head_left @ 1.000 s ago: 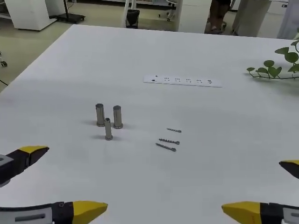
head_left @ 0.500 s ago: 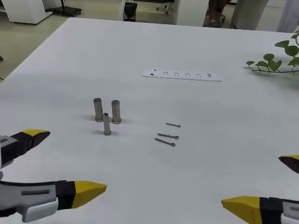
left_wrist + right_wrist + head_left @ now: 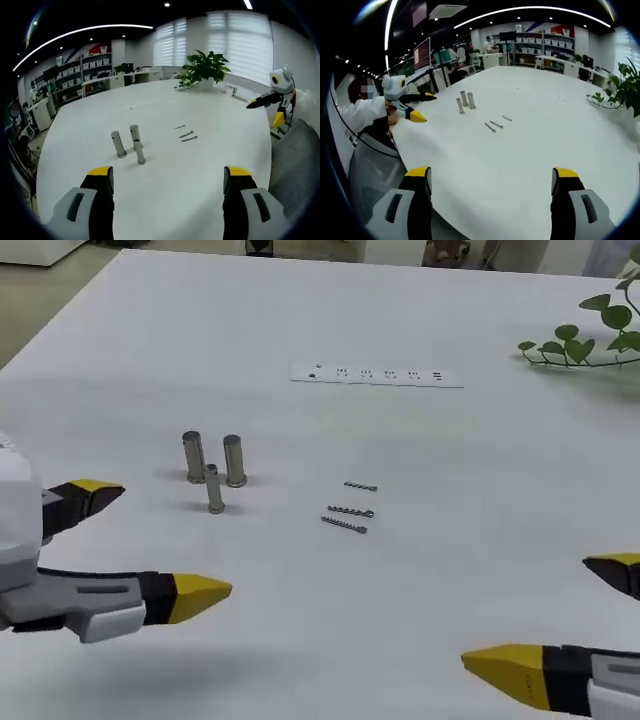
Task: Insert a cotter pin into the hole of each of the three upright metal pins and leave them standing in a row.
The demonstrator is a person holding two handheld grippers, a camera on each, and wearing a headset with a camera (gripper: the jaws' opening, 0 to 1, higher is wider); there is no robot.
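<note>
While neither gripper had hold of anything, the head view showed the left gripper [image 3: 150,540] low on the left with its jaws spread wide, and the right gripper [image 3: 545,612] low on the right, equally wide and empty. The three metal pins [image 3: 214,472] stood upright in a tight cluster, not a row, ahead of the left jaws and a little to their right. The three cotter pins [image 3: 350,510] lay flat on the white surface [image 3: 450,450] towards the middle, well apart from both grippers, with their long axes running roughly across the view.

From the left gripper view, the metal pins [image 3: 131,144] stood ahead and left of the midline between the open jaws of the left gripper [image 3: 170,175]. The cotter pins [image 3: 185,133] lay farther off, just right of that line.

From the right gripper view, the cotter pins [image 3: 496,123] lay almost straight ahead between the gaping jaws of the right gripper [image 3: 491,174], slanted to its line of approach. The metal pins [image 3: 465,101] stood beyond them to the left.

Judged from this layout, the left gripper was the nearer to the metal pins. The right gripper was better lined up on the cotter pins, whose flat lie would call for a low pinch across the shaft.
</note>
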